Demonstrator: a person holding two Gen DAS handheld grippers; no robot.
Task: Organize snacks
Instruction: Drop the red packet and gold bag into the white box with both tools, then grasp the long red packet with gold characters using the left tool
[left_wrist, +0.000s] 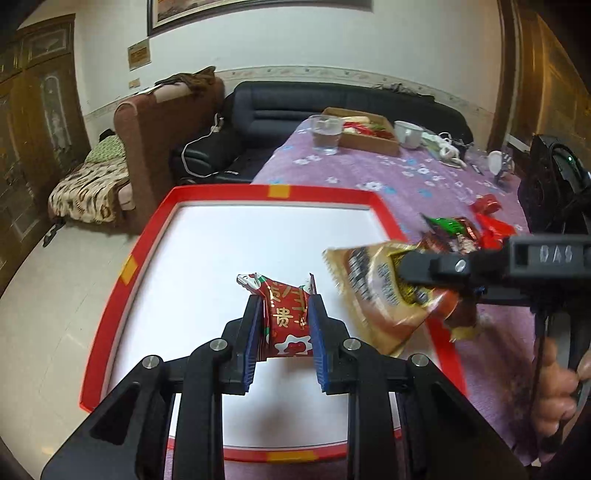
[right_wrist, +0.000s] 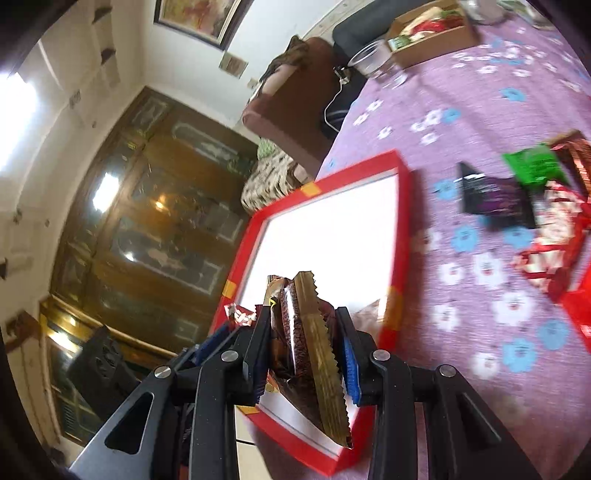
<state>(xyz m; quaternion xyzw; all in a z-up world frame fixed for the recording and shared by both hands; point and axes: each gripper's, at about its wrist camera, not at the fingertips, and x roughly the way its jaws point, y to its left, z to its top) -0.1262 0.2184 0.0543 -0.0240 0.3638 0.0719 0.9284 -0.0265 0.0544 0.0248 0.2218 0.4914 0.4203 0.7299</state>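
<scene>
A red tray with a white floor (left_wrist: 147, 236) lies on the purple flowered tablecloth; it also shows in the right wrist view (right_wrist: 402, 206). My left gripper (left_wrist: 285, 306) is shut on a red candy wrapper with gold characters (left_wrist: 286, 317), held over the tray's white floor. My right gripper (right_wrist: 303, 328) is shut on a gold and brown snack packet (right_wrist: 314, 343), held over the tray's right side. In the left wrist view that packet (left_wrist: 373, 291) hangs from the right gripper (left_wrist: 406, 269) at the tray's right rim.
Loose snacks lie on the cloth right of the tray: a green packet (right_wrist: 535, 166), a dark purple packet (right_wrist: 495, 195), red and white wrappers (right_wrist: 550, 236). At the far end stand a glass (left_wrist: 325, 134), a cardboard box of snacks (left_wrist: 373, 136) and a white cup (left_wrist: 408, 133). Sofas stand behind.
</scene>
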